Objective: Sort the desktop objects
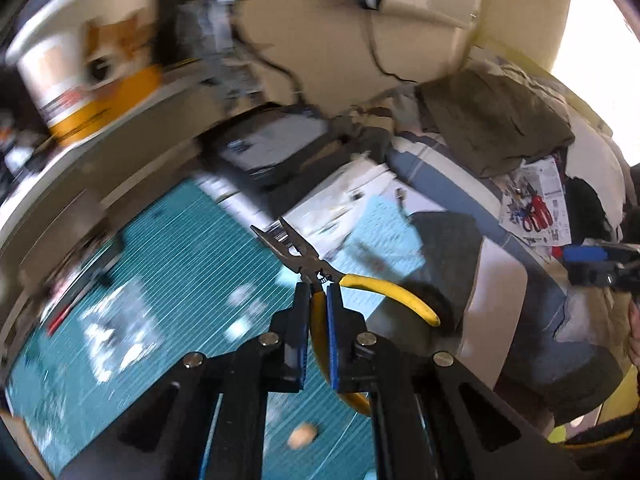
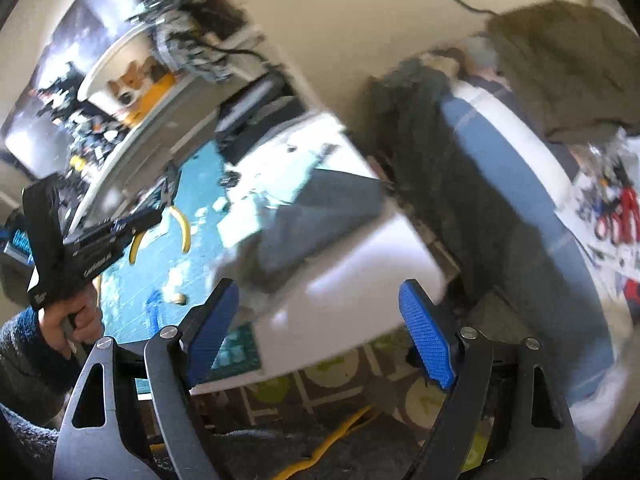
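Item: yellow-handled pliers, clamped by one handle in the left hand-held gripper, carried above the teal cutting mat for sorting. Right hand-held gripper: wide, empty, right of mat, waiting.

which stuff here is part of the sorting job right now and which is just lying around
In the job:
- left gripper, shut on one handle of the yellow-handled pliers
- right gripper, open, holding nothing
- teal cutting mat

Lying about:
- tub with a dog picture
- red scissors
- olive cloth
- black laptop
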Demonstrator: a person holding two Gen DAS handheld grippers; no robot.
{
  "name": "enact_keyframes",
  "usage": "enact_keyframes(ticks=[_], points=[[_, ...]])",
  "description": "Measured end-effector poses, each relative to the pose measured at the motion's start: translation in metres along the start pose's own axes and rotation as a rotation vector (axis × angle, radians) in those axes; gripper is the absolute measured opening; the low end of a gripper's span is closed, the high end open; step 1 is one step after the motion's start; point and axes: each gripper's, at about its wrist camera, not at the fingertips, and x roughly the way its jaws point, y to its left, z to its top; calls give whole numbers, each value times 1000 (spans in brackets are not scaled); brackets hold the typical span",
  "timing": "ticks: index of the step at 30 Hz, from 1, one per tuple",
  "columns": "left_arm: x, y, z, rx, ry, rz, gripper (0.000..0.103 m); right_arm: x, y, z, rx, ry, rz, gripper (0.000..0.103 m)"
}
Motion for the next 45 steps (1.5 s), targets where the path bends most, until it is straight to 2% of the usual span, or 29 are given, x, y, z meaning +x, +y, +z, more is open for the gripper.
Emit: enact_keyframes(ticks=[5, 8, 13, 16, 22, 28, 31, 33, 35, 36, 38, 42, 44, 45], points=[[-50, 49, -56, -152, 27, 75, 8, 22, 54, 2, -108, 56, 67, 81], [-77, 71, -105, -236, 53, 111, 8, 39, 100, -1, -203, 104, 117, 81], [-97, 104, -187, -347, 107, 157, 8, 64, 170, -16, -323, 199, 185, 80], [-96, 121, -217, -389, 114, 146, 8, 75, 204, -31, -371, 249, 202, 80], [-89, 133, -247, -390, 110, 58, 8, 85, 255, -62, -452, 328, 192, 80], [-80, 140, -260, -401, 132, -29, 8, 90, 280, -85, -503, 400, 159, 80], [-81, 142, -262, -409, 150, -34, 9, 95, 289, -93, -510, 430, 147, 82], [-85, 144, -262, -425, 155, -12, 10, 104, 297, -99, -528, 446, 103, 84], [-97, 144, -265, -455, 141, 51, 37, 115, 308, -106, -558, 466, 46, 84], [-104, 144, -268, -475, 119, 71, 56, 121, 314, -110, -573, 478, 32, 84], [-117, 144, -275, -524, 84, 98, 58, 131, 326, -118, -603, 492, 55, 84], [-127, 141, -294, -652, 82, 107, 58, 149, 349, -133, -692, 492, 118, 84], [-125, 137, -301, -698, 71, 81, 58, 161, 359, -144, -767, 513, 126, 75], [-124, 134, -303, -710, 64, 71, 58, 167, 363, -149, -803, 530, 129, 59]])
